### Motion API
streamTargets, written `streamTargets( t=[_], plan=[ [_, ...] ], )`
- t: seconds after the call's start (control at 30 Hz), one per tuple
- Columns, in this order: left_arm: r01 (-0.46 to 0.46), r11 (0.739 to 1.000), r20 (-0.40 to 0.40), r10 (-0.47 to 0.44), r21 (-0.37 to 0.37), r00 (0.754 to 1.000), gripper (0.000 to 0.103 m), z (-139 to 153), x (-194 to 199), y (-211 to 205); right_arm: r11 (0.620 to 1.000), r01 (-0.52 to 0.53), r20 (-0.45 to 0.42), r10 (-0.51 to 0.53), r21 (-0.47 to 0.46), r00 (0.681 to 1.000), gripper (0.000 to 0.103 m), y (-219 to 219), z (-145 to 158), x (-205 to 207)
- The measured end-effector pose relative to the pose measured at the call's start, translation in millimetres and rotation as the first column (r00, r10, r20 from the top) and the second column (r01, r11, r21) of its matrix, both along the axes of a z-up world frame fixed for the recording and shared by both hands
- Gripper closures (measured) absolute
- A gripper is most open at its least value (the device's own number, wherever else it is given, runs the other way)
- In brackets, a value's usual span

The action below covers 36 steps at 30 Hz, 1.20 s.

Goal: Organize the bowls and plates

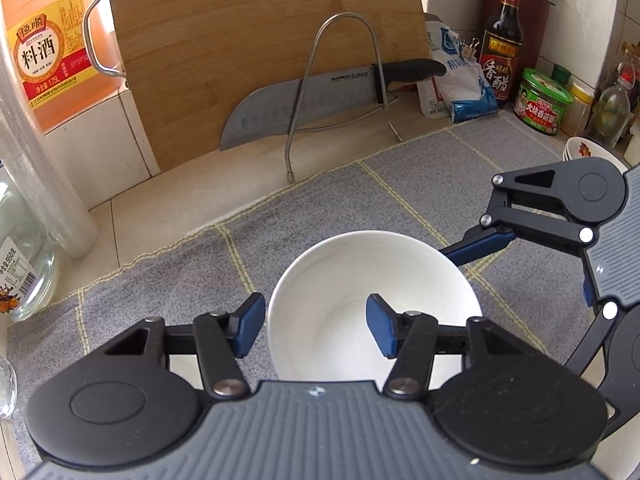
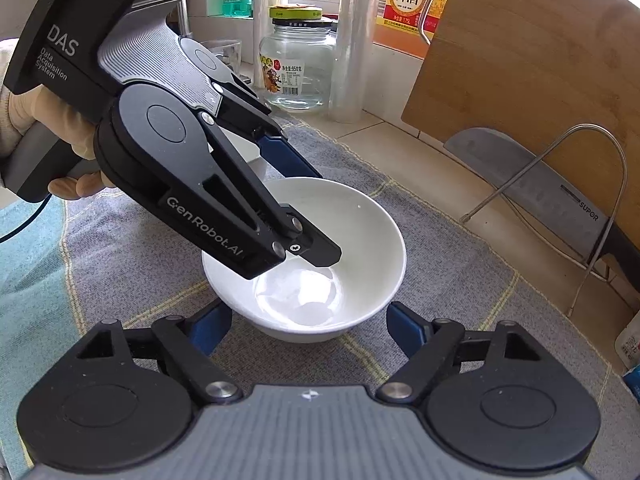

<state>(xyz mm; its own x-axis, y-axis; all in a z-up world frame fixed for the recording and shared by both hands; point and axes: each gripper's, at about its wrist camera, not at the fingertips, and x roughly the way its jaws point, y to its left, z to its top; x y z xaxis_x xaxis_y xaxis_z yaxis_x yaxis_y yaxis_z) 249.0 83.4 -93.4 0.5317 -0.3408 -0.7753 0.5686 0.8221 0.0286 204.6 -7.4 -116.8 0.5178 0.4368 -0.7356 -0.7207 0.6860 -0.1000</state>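
A white bowl (image 1: 360,280) (image 2: 360,240) sits upright on the grey checked mat (image 1: 160,280) (image 2: 120,260). My left gripper (image 1: 316,326) is open and straddles the bowl's near-left rim, one blue pad outside the wall and one inside. In the right wrist view the left gripper (image 2: 308,216) reaches down into the bowl from the upper left. My right gripper (image 2: 308,332) is open and empty, just in front of the bowl, its pads level with the bowl's two sides. It shows at the right edge of the left wrist view, one fingertip (image 1: 476,246) by the far rim.
A bamboo cutting board (image 1: 260,40) leans on the back wall with a cleaver (image 1: 300,100) in a wire rack (image 1: 340,80). Bottles and jars (image 1: 500,40) stand back right, with a flower-patterned bowl (image 1: 580,148). A glass jar (image 2: 298,68) and cooking-wine jug (image 1: 44,40) stand on the left.
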Motion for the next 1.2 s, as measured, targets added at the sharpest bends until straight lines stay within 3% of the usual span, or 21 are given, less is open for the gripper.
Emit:
streamTargets(
  t=[0.57, 1.2],
  plan=[
    [0.034, 0.999, -0.007, -0.034, 0.005, 0.999, 0.049, 4.2, -4.5, -4.2, 1.000, 0.002, 0.002, -0.002, -0.014, 1.000, 0.017, 2.2, 4.5, -4.5],
    [0.062, 0.997, 0.051, -0.060, -0.042, 0.997, 0.049, 49.7, -54.7, -24.4, 0.999, 0.024, 0.008, -0.024, 0.023, 1.000, 0.017, -23.6, 46.5, -52.6]
  ],
)
